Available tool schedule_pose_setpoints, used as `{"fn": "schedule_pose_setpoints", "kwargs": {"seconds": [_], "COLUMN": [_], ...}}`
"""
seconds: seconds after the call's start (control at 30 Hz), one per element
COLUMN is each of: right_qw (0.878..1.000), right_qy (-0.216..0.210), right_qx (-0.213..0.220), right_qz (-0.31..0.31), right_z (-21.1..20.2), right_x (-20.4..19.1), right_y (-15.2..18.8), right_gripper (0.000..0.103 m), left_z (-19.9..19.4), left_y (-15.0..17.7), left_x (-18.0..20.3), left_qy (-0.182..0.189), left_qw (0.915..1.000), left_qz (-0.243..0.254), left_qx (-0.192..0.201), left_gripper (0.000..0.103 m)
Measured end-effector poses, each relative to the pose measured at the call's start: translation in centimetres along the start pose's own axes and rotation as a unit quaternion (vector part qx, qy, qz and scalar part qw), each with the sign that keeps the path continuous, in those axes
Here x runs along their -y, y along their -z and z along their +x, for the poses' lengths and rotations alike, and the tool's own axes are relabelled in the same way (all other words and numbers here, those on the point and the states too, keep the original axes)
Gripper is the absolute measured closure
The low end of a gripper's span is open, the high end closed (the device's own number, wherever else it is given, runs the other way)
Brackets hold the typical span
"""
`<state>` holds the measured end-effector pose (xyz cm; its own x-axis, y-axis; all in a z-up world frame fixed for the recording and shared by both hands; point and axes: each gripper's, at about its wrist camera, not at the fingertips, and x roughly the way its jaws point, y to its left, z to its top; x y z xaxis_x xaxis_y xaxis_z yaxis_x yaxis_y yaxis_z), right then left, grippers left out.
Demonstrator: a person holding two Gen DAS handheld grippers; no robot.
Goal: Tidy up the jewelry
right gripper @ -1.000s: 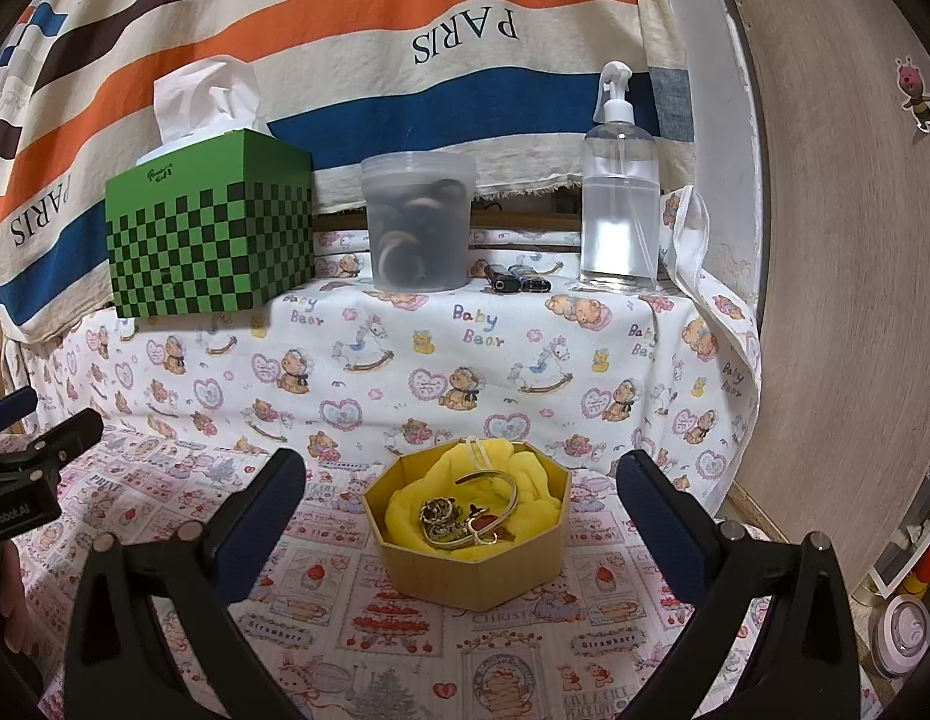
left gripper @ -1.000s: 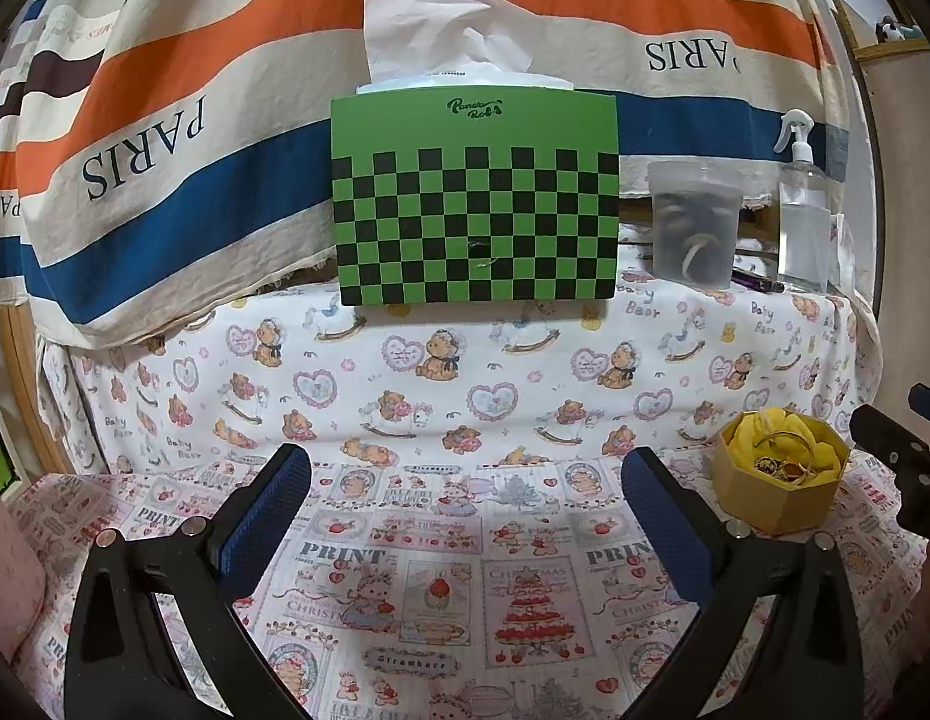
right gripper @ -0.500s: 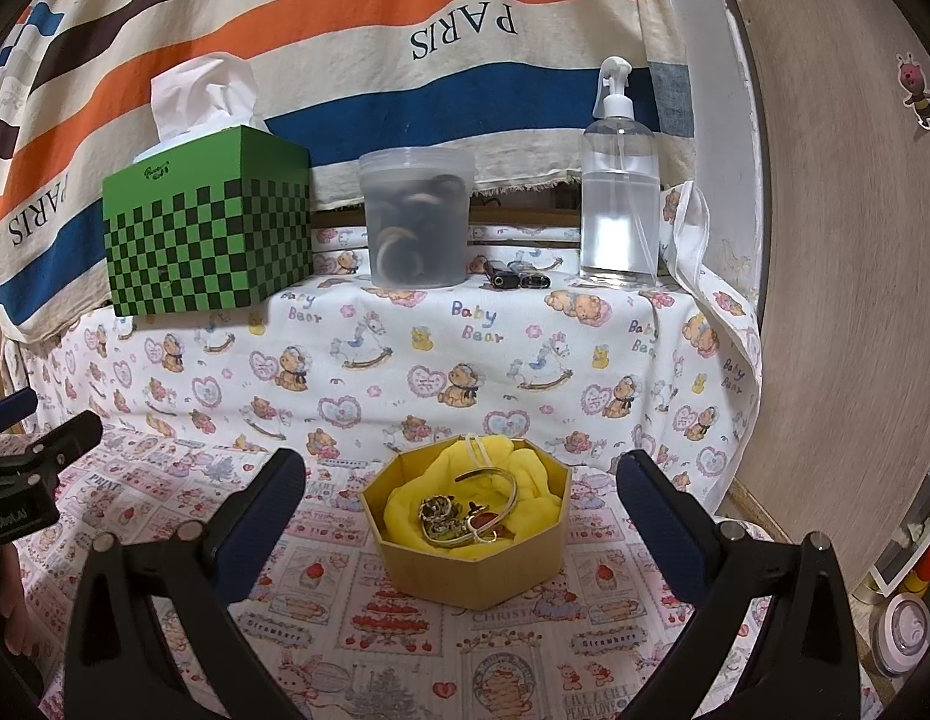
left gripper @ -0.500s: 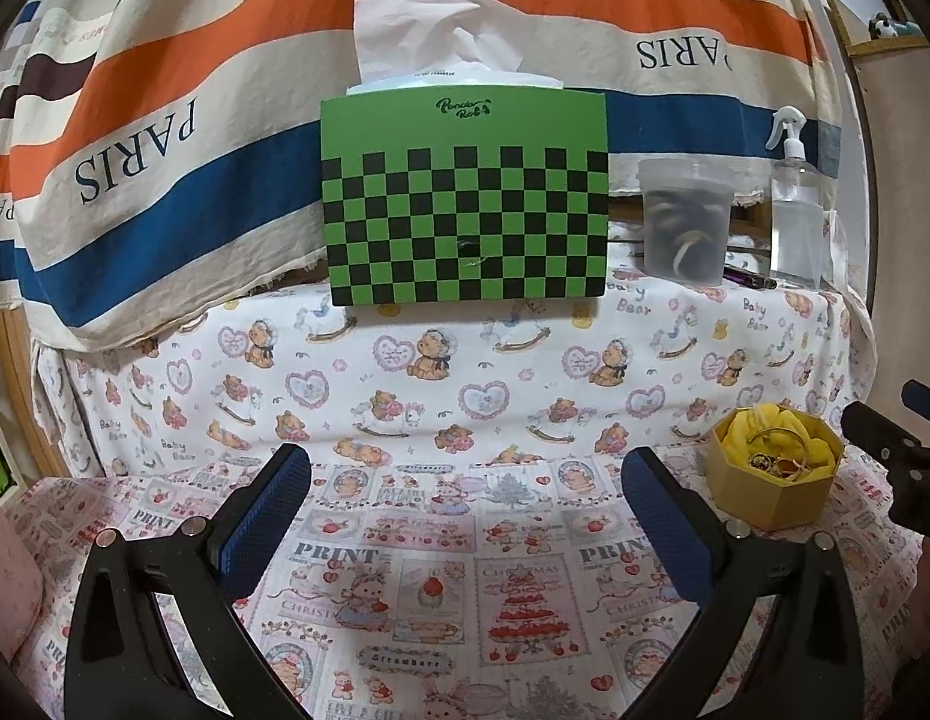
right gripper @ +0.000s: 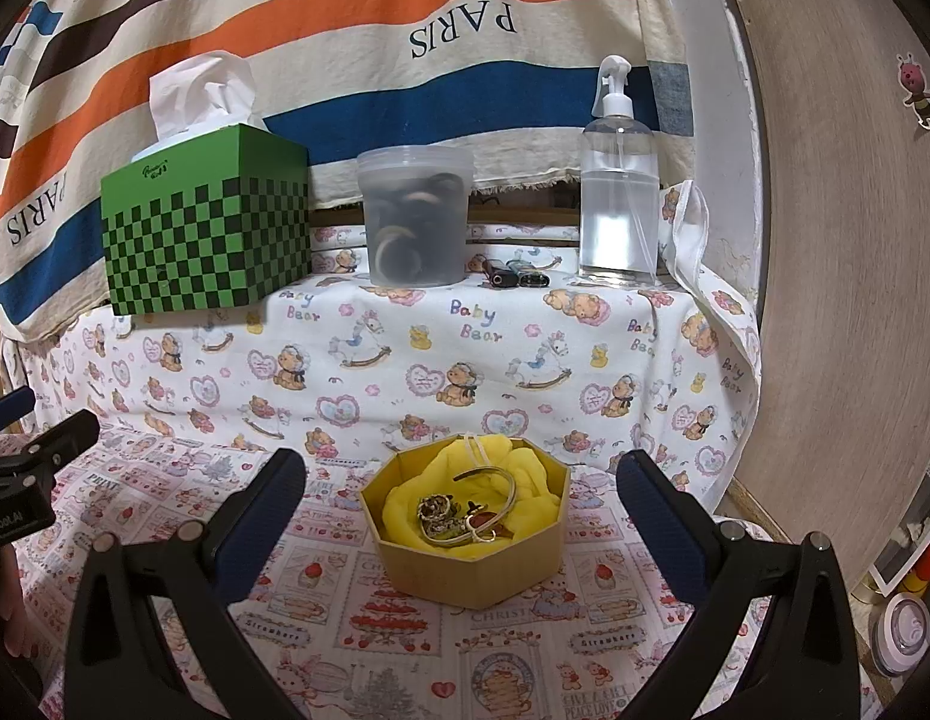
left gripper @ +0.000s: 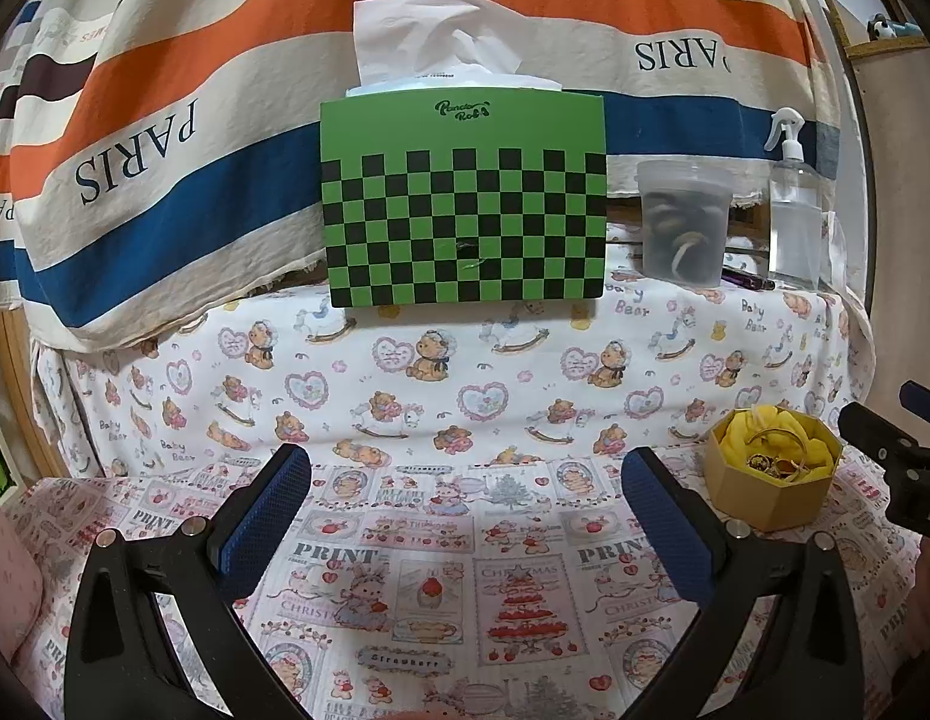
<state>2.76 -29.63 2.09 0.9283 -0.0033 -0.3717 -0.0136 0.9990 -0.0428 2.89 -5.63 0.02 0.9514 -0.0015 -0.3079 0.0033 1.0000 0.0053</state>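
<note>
Setting: home, domestic room | evidence: teddy-bear print cloth (right gripper: 465,360) over surface | striped PARIS blanket (left gripper: 165,138) | tissue box (left gripper: 463,204) | spray bottle (right gripper: 618,192)

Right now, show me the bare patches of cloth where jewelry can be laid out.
Free: the printed cloth below the left gripper, left of the octagonal jewelry box, and the strip in front of that box. Crowded: the upper shelf, with tissue box, plastic tub, lighters and spray bottle.
</note>
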Motion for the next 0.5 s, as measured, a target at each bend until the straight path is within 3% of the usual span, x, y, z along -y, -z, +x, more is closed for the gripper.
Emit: {"fn": "schedule_pose_setpoints", "kwargs": {"seconds": [0.5], "right_qw": [1.000], "right_qy": [0.000], "right_qx": [0.000], "right_qz": [0.000], "right_z": [0.01], "right_x": [-0.05], "right_y": [-0.02], "right_gripper": [0.000], "left_z": [0.08], "left_y": [0.00], "left_x": [0.05], "left_qy": [0.004], "left_qw": [1.0000], "left_qz": [0.001], "left_qx": [-0.003], "left_gripper": [0.000]}}
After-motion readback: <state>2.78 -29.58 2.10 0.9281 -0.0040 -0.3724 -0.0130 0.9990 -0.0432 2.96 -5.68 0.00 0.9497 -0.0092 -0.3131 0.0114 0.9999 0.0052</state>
